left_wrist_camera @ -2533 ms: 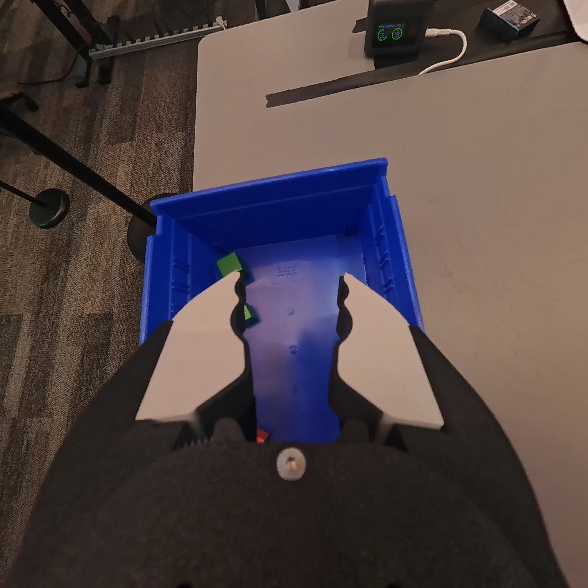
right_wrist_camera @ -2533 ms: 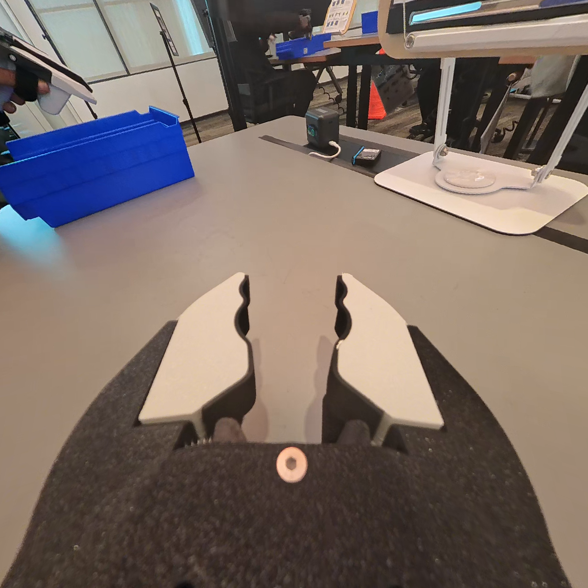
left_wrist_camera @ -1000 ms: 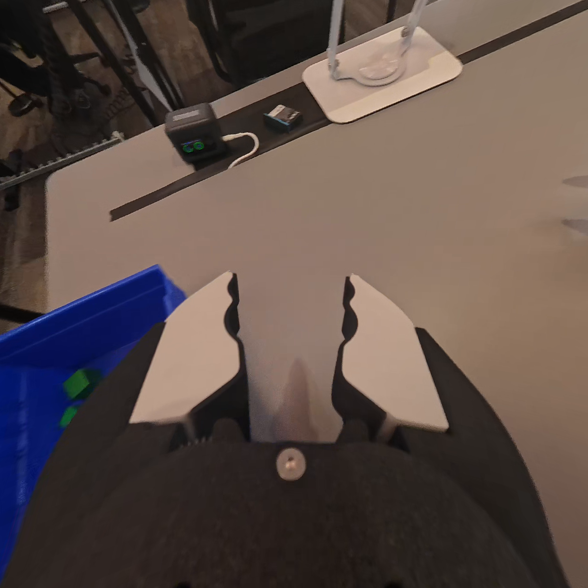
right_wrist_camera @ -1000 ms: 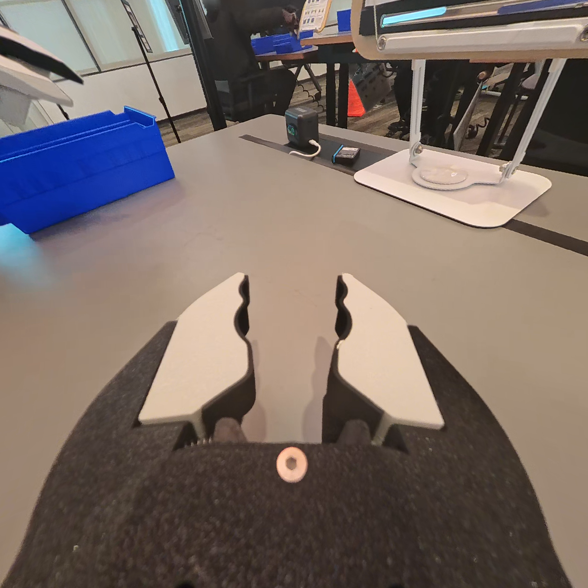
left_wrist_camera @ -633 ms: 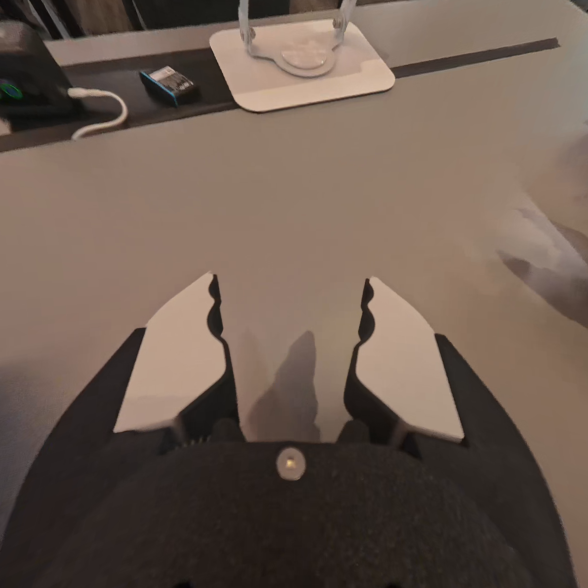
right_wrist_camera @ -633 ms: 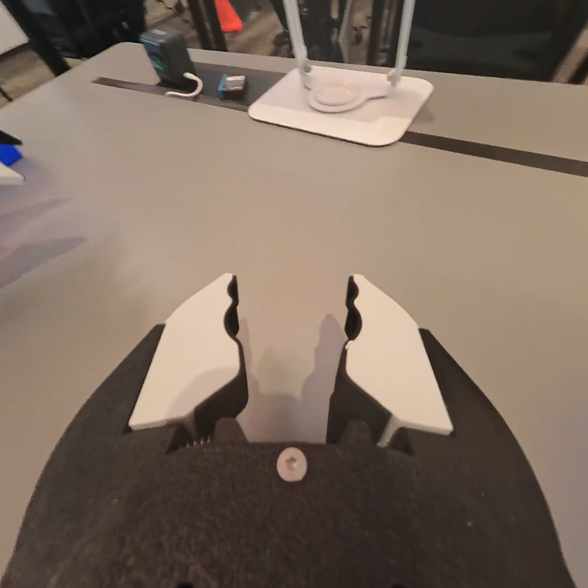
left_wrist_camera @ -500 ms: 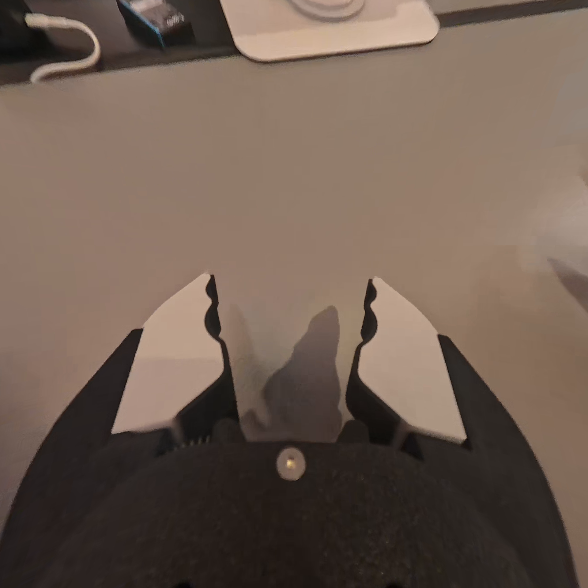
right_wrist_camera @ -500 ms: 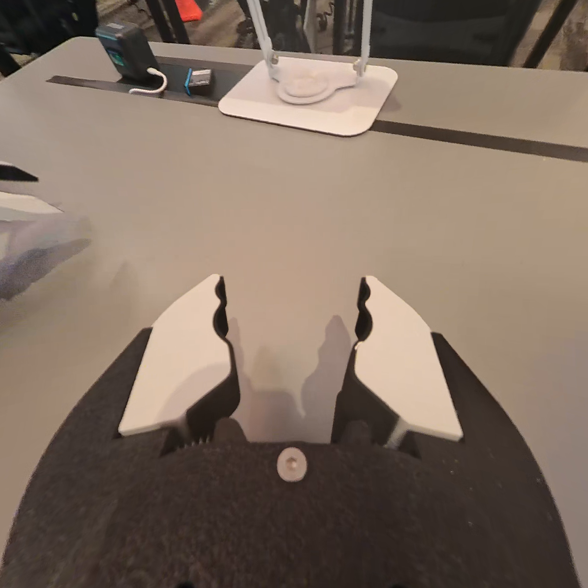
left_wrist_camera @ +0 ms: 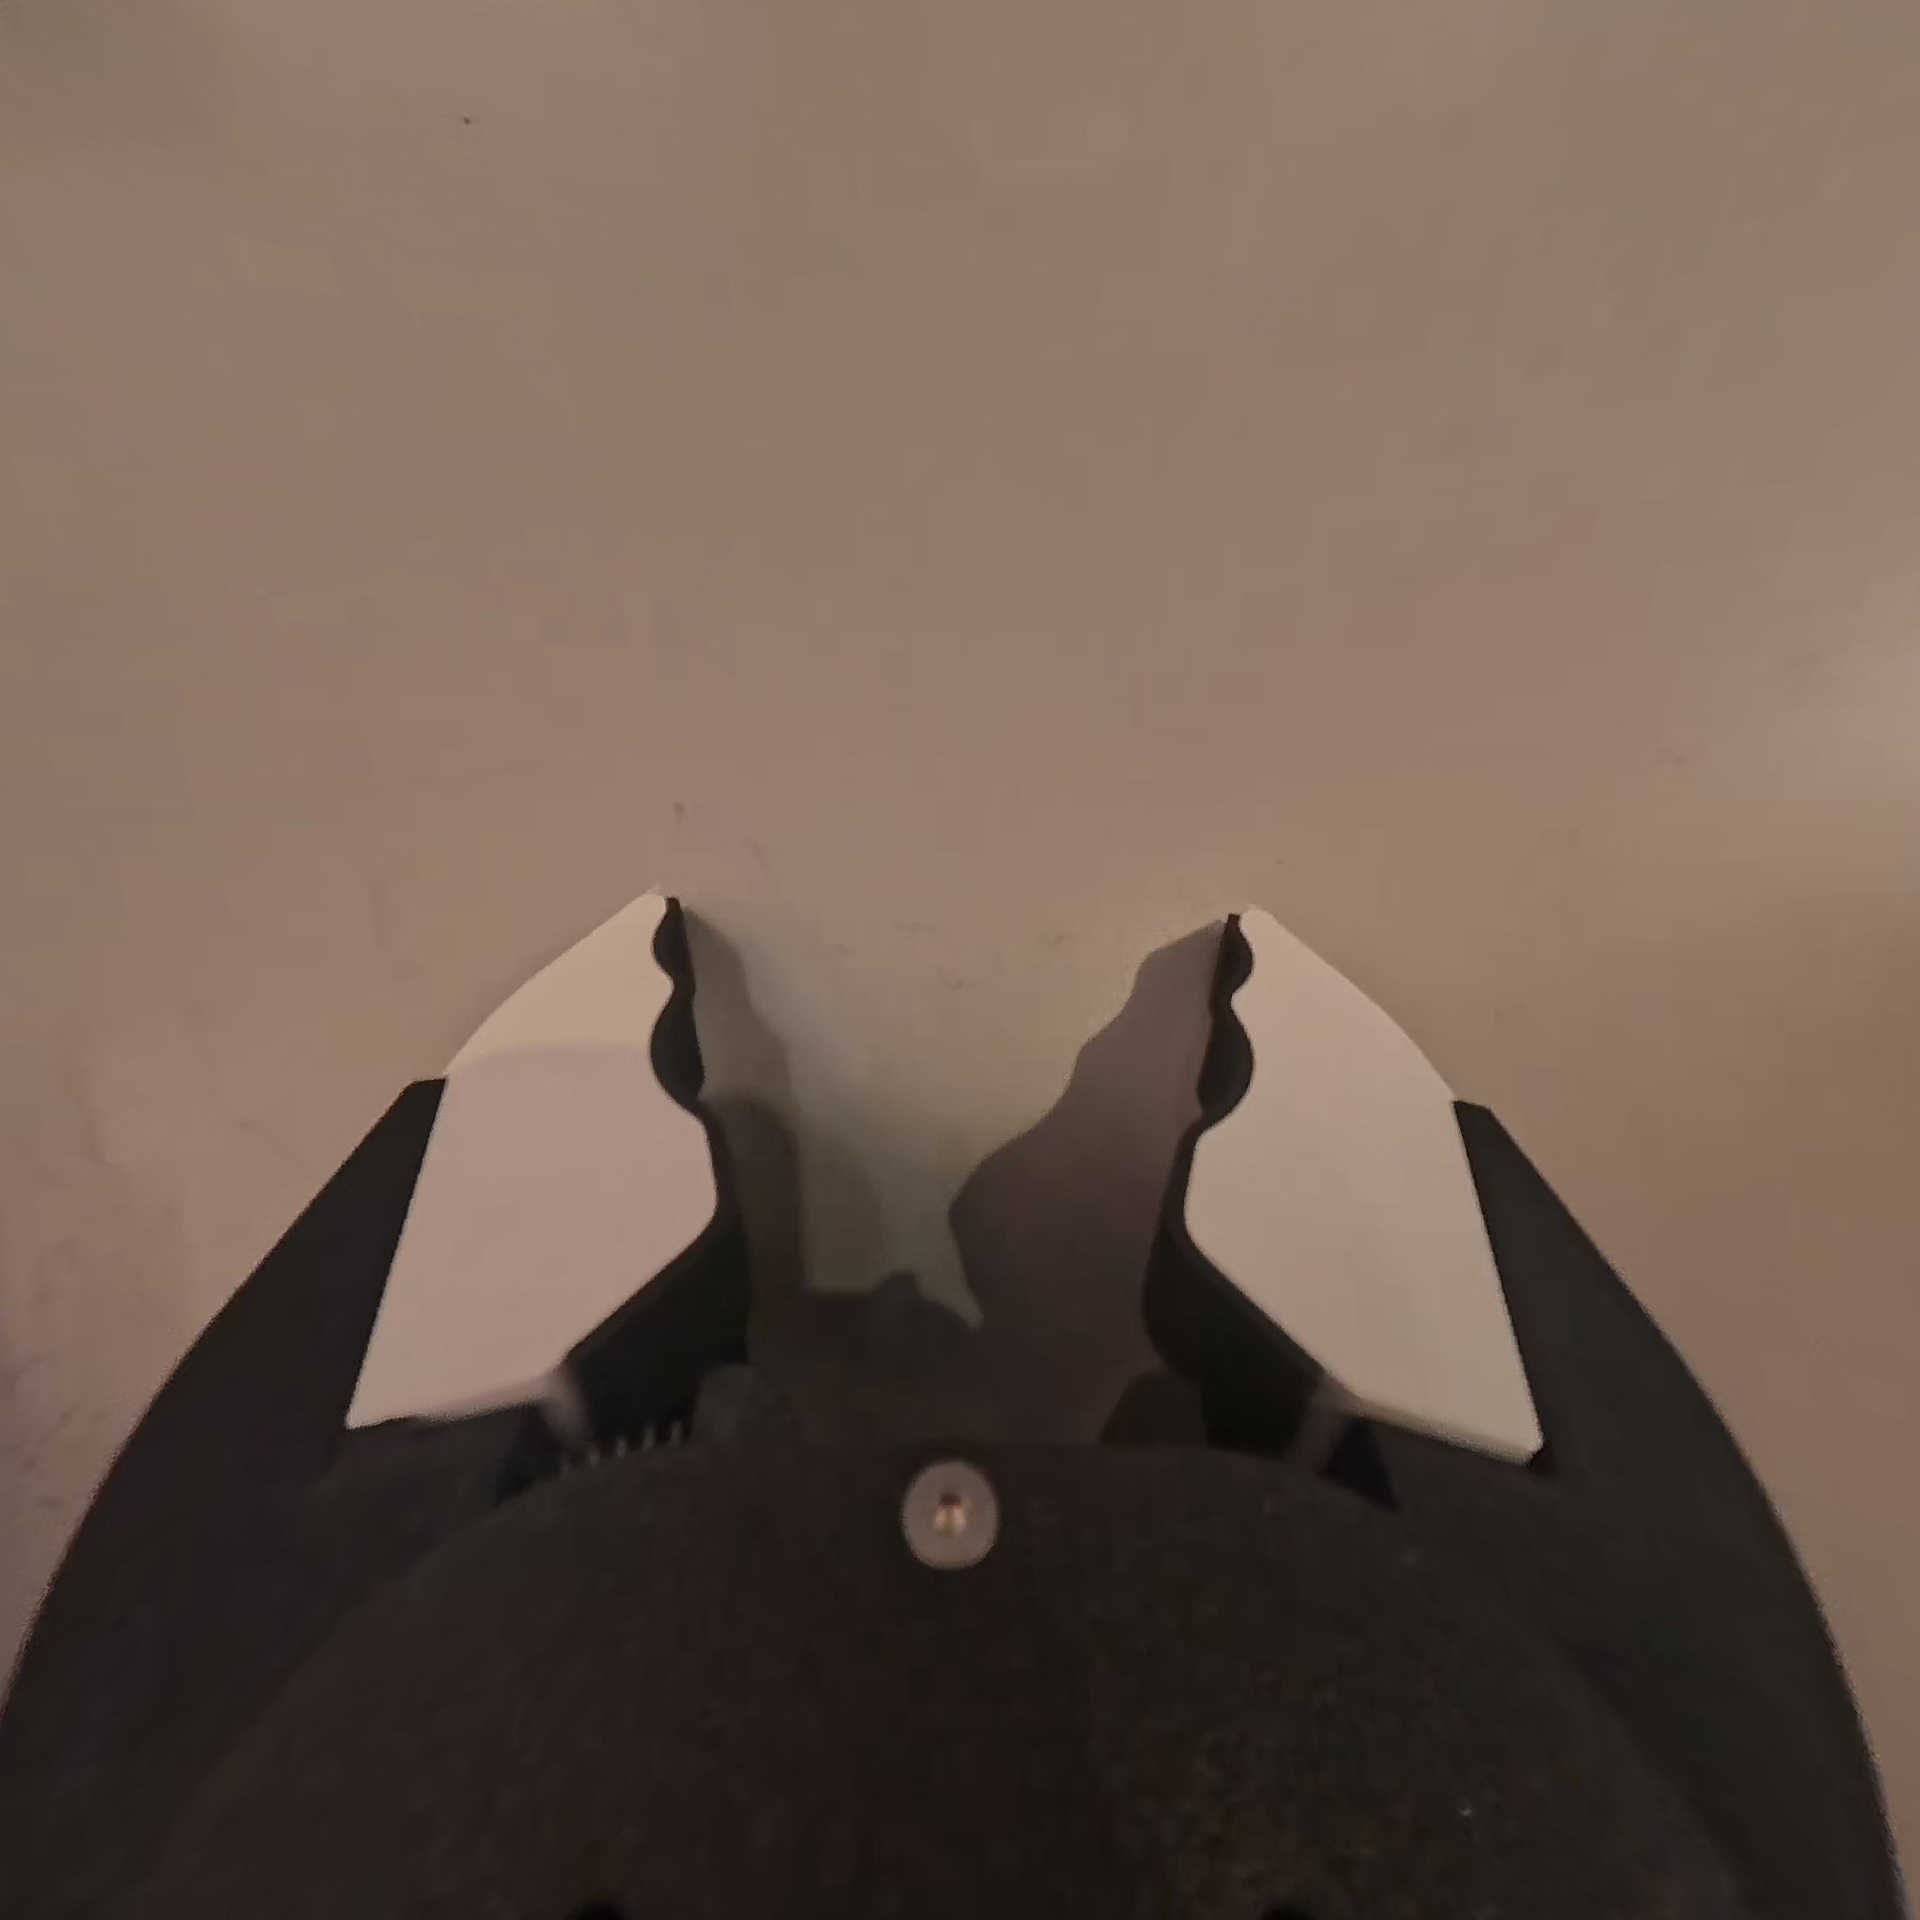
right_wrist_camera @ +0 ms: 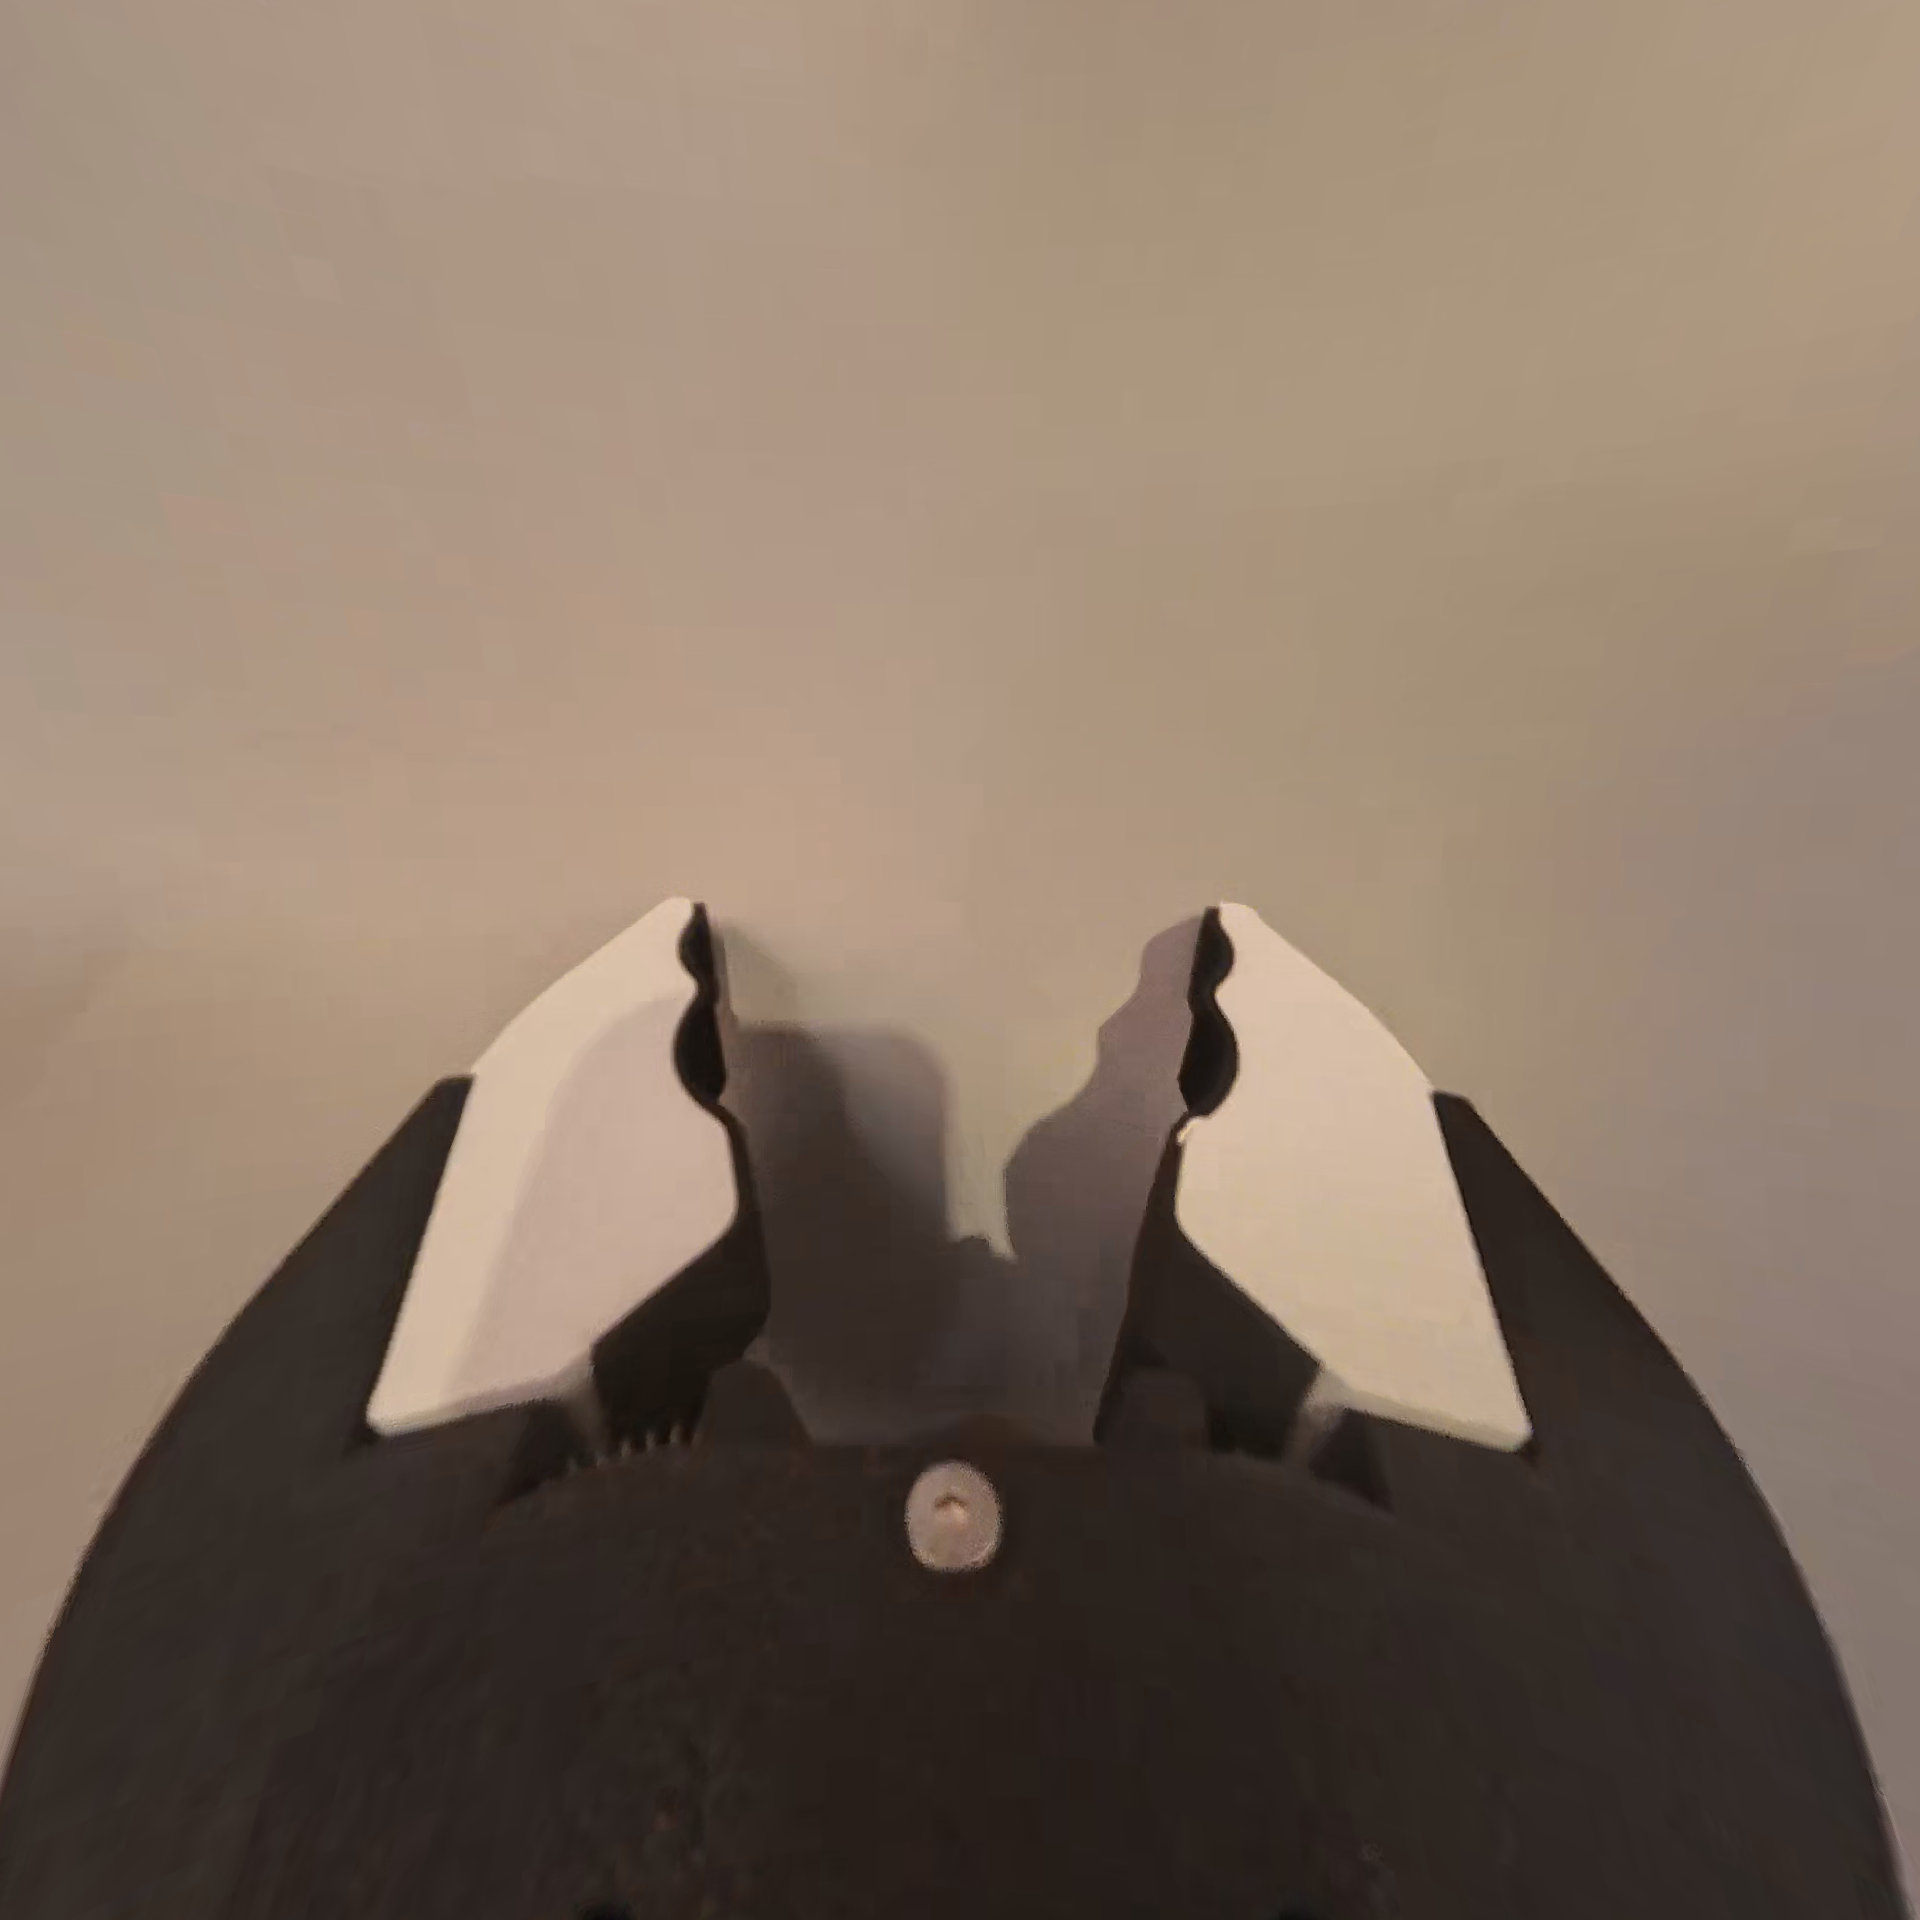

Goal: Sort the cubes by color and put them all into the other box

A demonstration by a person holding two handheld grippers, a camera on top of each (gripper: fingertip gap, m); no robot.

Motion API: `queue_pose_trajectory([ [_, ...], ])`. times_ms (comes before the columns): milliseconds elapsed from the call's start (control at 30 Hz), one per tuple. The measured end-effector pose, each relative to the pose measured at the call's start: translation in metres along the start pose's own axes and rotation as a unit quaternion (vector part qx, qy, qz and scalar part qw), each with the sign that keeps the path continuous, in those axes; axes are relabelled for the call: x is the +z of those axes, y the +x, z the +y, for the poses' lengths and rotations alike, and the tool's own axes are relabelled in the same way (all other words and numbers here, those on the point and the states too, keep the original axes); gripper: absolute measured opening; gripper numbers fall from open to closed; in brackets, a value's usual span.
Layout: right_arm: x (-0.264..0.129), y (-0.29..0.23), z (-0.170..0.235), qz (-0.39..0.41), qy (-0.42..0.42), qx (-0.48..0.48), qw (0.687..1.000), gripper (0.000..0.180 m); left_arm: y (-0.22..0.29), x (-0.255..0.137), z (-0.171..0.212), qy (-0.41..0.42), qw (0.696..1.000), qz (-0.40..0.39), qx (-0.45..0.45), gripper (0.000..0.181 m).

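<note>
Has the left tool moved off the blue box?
Yes. The left tool swung right off it and tipped down; only bare table fills its view now.

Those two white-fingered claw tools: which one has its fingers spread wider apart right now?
The left white-fingered gripper looks slightly wider: more bare grey tabletop shows between its tips than between those of the right white-fingered gripper. Both are open and empty.

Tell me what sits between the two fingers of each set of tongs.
Nothing. Only bare table and shadow show between the left tongs' fingers and the right tongs' fingers, in their own wrist views.
</note>
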State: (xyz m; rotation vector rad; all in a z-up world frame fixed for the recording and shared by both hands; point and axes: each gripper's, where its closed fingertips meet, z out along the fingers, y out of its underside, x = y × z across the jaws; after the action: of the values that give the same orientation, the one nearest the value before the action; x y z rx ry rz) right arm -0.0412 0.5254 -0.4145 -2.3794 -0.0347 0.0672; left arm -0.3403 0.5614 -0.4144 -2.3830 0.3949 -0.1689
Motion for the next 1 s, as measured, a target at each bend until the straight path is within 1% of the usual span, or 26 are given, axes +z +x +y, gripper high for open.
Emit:
queue_pose_trajectory([
  [67, 0.002, 0.002, 0.001, 0.016, -0.004, -0.007, 1.0, 0.086, 0.0, 0.0, 0.001, 0.0, 1.0, -0.002, -0.003, 0.095],
  [133, 0.002, 0.003, 0.001, 0.026, -0.006, -0.004, 1.0, 0.09, 0.0, -0.003, 0.004, -0.001, 1.0, -0.01, -0.01, 0.097],
  [267, 0.002, 0.004, 0.001, 0.028, -0.006, 0.001, 1.0, 0.092, 0.001, -0.009, 0.011, -0.003, 0.999, -0.028, -0.029, 0.101],
  [333, 0.002, 0.004, 0.001, 0.028, -0.006, 0.001, 1.0, 0.092, 0.004, -0.013, 0.016, -0.005, 0.999, -0.029, -0.029, 0.106],
  [433, 0.002, 0.004, 0.001, 0.028, -0.006, 0.001, 1.0, 0.092, 0.012, -0.015, 0.022, -0.013, 1.0, -0.014, -0.012, 0.12],
  [800, 0.002, 0.004, 0.001, 0.028, -0.006, 0.001, 1.0, 0.092, 0.011, -0.011, 0.021, -0.021, 1.0, -0.017, -0.016, 0.128],
  [1000, 0.002, 0.004, 0.001, 0.028, -0.006, 0.001, 1.0, 0.092, 0.01, -0.012, 0.021, -0.018, 0.999, -0.02, -0.019, 0.128],
])
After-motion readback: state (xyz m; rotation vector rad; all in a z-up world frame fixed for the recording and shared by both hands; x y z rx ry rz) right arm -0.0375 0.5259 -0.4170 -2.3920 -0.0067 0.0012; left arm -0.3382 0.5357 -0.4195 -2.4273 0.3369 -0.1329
